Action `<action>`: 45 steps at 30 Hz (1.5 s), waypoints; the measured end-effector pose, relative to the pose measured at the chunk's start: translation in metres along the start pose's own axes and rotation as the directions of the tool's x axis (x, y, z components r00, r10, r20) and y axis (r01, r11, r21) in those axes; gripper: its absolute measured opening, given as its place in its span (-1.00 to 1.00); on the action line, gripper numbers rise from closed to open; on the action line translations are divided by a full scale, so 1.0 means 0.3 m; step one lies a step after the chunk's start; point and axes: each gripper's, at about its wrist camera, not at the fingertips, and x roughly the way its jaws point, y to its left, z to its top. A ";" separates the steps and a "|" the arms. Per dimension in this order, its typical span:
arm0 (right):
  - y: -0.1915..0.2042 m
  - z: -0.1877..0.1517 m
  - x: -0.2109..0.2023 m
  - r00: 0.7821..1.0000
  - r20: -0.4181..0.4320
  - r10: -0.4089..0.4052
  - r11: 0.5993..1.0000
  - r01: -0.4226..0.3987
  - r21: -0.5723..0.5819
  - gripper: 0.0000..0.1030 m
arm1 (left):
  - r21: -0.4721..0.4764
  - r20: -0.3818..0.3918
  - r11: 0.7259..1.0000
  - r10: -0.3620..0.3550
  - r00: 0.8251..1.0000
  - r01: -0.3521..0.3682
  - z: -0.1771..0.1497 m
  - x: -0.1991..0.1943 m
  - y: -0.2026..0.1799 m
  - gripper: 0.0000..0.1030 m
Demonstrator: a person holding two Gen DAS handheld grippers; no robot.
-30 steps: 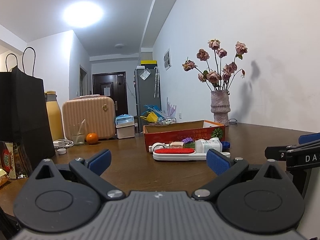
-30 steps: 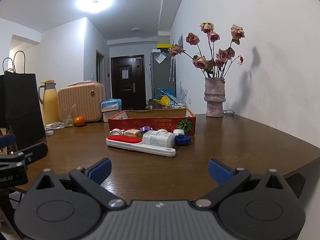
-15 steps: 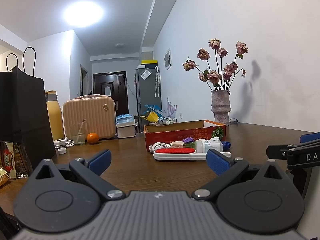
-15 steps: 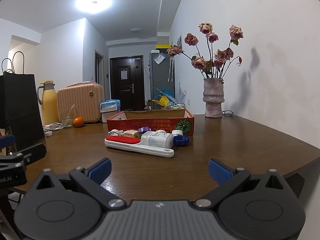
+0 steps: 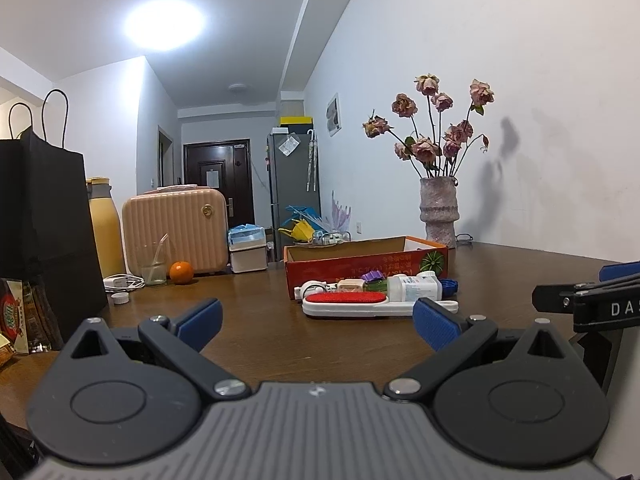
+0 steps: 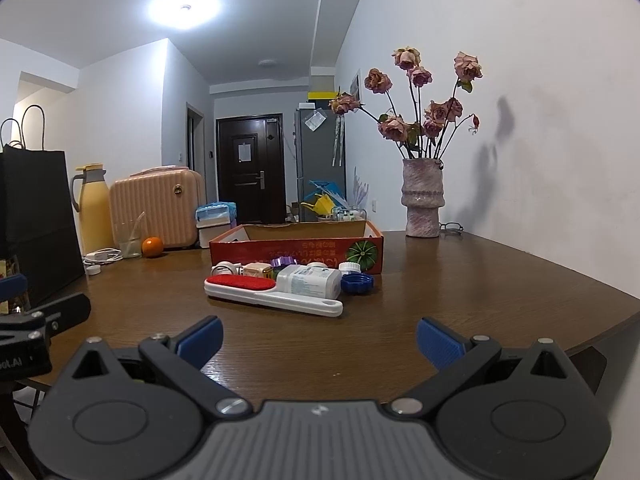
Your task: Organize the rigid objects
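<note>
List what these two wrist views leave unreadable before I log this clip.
- Box interior: both views, hidden by its near wall.
- Small items behind the bottle and lint brush: both views, overlapped and too small.
- Bottle label: too small.
- Right gripper in the left view: cut off by the edge.

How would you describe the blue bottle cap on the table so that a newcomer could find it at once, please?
Find the red cardboard box in the middle of the wooden table. Before its right end, beside the lying white bottle, sits the blue cap: the only blue, ridged, round piece there.
</note>
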 end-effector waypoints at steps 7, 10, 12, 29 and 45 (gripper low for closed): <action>0.000 -0.005 0.000 1.000 0.001 -0.009 1.000 0.009 -0.001 1.00 | -0.005 -0.008 1.000 0.003 1.000 -0.003 0.002 0.011 -0.002 1.00; 0.007 -0.010 -0.001 0.999 0.013 -0.035 0.999 0.035 -0.031 1.00 | -0.007 -0.009 1.000 0.003 1.000 -0.003 0.000 0.012 -0.009 1.00; 0.007 -0.011 0.000 0.999 0.013 -0.043 0.998 0.043 -0.041 1.00 | -0.008 -0.013 1.000 -0.006 1.000 0.006 -0.004 0.012 -0.012 1.00; -0.106 -0.036 0.189 0.998 0.020 0.054 0.994 -0.055 0.093 1.00 | -0.042 -0.041 0.999 0.001 0.999 -0.003 -0.020 0.165 0.013 1.00; -0.240 0.158 0.642 0.949 -0.316 -0.010 0.998 0.029 0.057 0.92 | -0.127 -0.405 0.983 -0.170 0.898 0.130 0.129 0.859 0.151 1.00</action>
